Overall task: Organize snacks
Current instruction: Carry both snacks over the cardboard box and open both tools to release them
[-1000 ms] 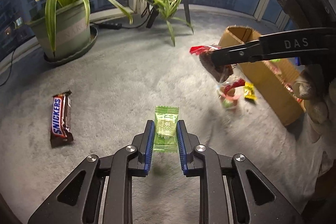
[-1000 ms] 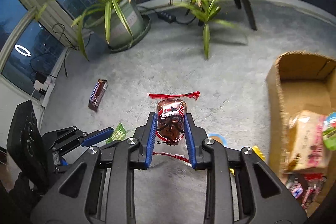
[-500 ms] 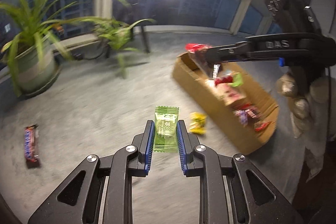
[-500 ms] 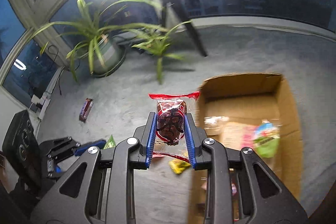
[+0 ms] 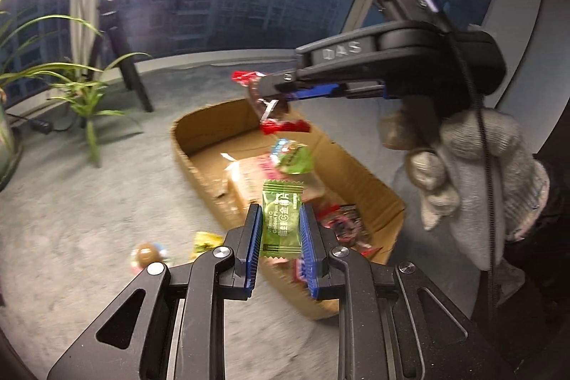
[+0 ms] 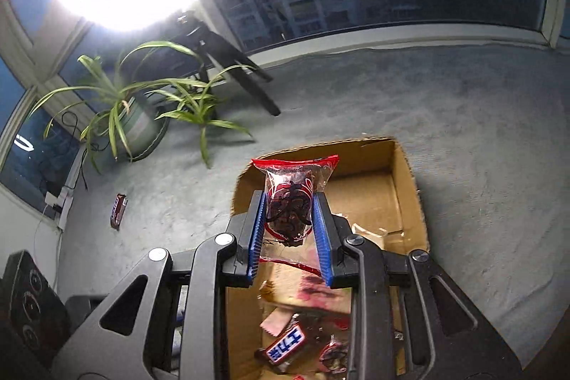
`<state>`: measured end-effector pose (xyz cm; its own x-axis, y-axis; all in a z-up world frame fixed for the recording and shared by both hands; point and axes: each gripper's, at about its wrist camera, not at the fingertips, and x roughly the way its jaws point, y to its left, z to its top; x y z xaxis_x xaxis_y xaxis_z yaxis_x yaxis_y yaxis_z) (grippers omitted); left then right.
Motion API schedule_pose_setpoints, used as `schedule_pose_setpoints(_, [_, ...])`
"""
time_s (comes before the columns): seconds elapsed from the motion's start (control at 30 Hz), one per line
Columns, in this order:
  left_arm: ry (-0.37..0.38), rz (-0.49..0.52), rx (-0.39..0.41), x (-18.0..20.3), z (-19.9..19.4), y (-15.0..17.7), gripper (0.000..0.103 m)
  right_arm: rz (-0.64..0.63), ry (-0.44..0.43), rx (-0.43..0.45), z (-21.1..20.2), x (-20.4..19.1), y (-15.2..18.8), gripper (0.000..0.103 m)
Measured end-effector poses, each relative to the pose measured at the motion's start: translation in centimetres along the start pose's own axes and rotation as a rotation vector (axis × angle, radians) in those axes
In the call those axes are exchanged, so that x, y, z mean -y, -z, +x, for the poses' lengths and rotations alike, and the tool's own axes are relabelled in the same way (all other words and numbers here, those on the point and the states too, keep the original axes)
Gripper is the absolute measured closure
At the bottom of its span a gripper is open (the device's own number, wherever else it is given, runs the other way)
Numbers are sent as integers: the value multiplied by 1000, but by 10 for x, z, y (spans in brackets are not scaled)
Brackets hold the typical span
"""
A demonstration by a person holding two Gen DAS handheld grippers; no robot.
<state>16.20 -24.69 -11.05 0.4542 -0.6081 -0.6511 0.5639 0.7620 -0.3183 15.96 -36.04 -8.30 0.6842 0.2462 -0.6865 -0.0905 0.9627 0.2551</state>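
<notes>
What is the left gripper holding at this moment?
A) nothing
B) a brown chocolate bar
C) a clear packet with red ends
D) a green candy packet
D: in the left wrist view, the left gripper is closed on the green candy packet, held above the near edge of the cardboard box.

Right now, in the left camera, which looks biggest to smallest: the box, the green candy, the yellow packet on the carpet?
1. box, biggest by far.
2. green candy, though it sits nearest the camera, so it may look bigger than it is.
3. yellow packet, partly hidden behind the gripper.
</notes>
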Motion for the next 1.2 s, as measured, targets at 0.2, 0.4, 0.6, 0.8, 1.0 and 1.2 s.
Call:
schedule_pose_setpoints(0.2, [24, -6, -24, 19, 18, -2, 83, 4, 4, -17, 10, 13, -6, 76])
schedule_pose_setpoints(0.4, [36, -5, -47, 31, 32, -2, 83, 11, 2, -19, 14, 21, -8, 75])
schedule_pose_setpoints(0.6, [28, 2, -60, 33, 35, -3, 64, 17, 17, 10, 9, 22, -7, 38])
schedule_pose_setpoints(0.8, [20, 0, -50, 33, 29, -1, 57, 31, 25, 18, 3, 21, -6, 33])
schedule_pose_setpoints(1.0, [16, -9, -37, 26, 19, 1, 57, 36, 22, 28, -4, 14, -3, 32])
schedule_pose_setpoints(1.2, [-16, -30, -14, 7, -6, 12, 57, 30, -2, 52, -20, 0, 7, 32])
